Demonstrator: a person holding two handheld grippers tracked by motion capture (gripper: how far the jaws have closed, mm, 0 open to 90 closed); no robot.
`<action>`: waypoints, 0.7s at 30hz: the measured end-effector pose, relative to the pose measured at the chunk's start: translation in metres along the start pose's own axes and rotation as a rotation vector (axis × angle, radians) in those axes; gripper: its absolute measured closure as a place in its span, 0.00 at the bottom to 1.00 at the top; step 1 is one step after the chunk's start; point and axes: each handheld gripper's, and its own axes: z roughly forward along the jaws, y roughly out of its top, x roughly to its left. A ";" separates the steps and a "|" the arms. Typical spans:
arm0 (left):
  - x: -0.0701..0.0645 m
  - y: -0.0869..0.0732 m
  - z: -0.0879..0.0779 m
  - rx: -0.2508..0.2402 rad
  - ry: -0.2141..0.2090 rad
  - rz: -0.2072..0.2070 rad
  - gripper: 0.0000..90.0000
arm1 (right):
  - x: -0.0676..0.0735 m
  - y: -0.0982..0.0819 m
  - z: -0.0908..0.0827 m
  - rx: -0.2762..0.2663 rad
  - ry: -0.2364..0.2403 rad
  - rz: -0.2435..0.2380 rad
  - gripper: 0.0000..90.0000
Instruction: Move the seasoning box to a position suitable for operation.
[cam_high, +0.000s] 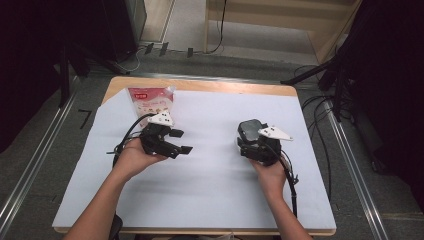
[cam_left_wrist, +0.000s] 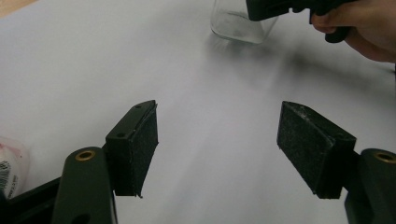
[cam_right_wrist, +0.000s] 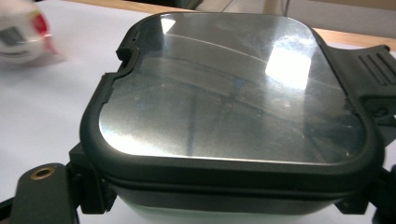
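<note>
White-covered table (cam_high: 210, 200) | right gripper (cam_high: 250, 145) jaws clamped the lidded box (cam_high: 249, 129) at 3 o'clock: rigid, slick, likely light; grip side walls | left gripper (cam_high: 177, 141) jaws wide, empty.

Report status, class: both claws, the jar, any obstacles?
Left claw open, nothing between its jaws. Right claw clamped around lidded jar, sides gripped. Snack bag beyond left hand, apart. Nothing blocking.
</note>
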 end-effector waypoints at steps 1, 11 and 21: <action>0.000 0.000 0.001 -0.002 -0.002 -0.002 0.33 | 0.009 -0.001 -0.002 0.003 0.019 -0.017 0.17; 0.002 -0.001 0.000 -0.003 0.006 -0.007 0.34 | 0.053 -0.010 -0.003 0.028 0.122 -0.028 0.17; 0.002 -0.002 0.000 0.001 0.014 -0.008 0.34 | 0.087 -0.023 0.011 0.063 0.173 -0.059 0.17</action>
